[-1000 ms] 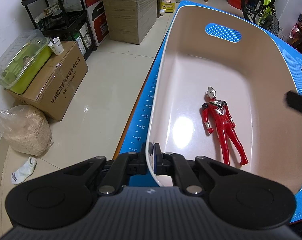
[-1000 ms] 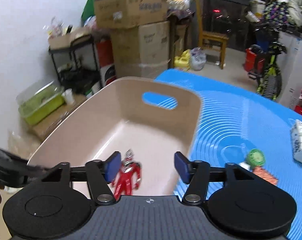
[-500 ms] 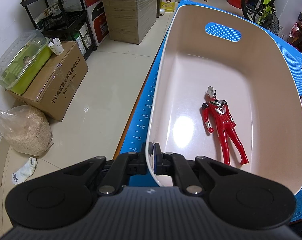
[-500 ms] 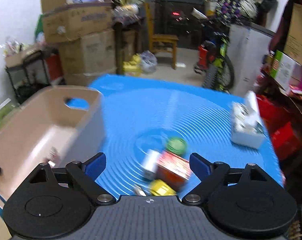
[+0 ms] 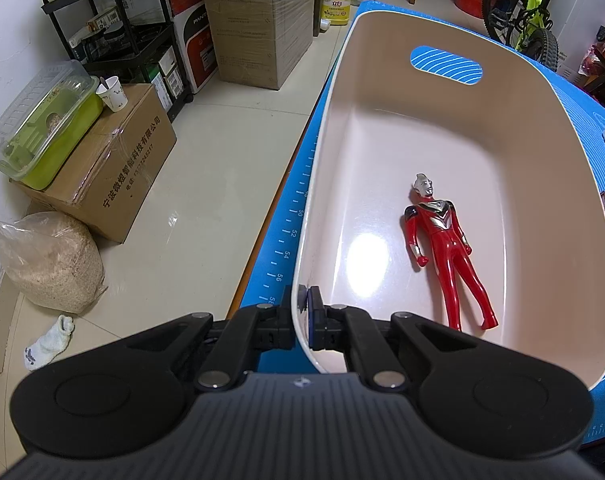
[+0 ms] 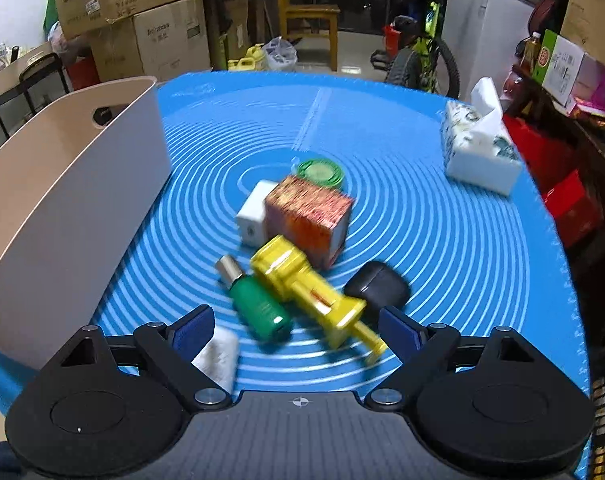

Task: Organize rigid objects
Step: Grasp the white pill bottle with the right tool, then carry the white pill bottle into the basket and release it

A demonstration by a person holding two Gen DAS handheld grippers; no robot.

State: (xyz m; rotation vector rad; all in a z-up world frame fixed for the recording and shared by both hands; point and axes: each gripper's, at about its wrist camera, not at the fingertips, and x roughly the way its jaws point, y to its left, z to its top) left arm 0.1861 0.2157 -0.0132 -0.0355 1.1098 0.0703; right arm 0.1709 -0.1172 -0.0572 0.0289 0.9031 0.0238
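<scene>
Pinching the near rim of the bin, the left gripper has its jaws nearly shut, one finger outside the wall and one inside, which steadies the bin on the blue mat. Just ahead and to its right, a red figure lies on its back on the bin floor, head pointing away; nothing else is in the bin.

The right gripper hangs wide open and empty above the mat. Directly between and just beyond its fingers sit a green bottle and a yellow toy, touching each other; a white block lies by its left finger and a black case near its right one. Farther out are a patterned box, a white cube and a green disc, with a tissue pack far to the right.

One item looks stowed, so the step in hand is likely the next pick. That calls for lowering the open jaws around one piece, probably the bottle, without nudging the toy against it.

Only the left view shows the bin's inside and the figure; only the right view shows the whole pile, though motion blur softens it.
</scene>
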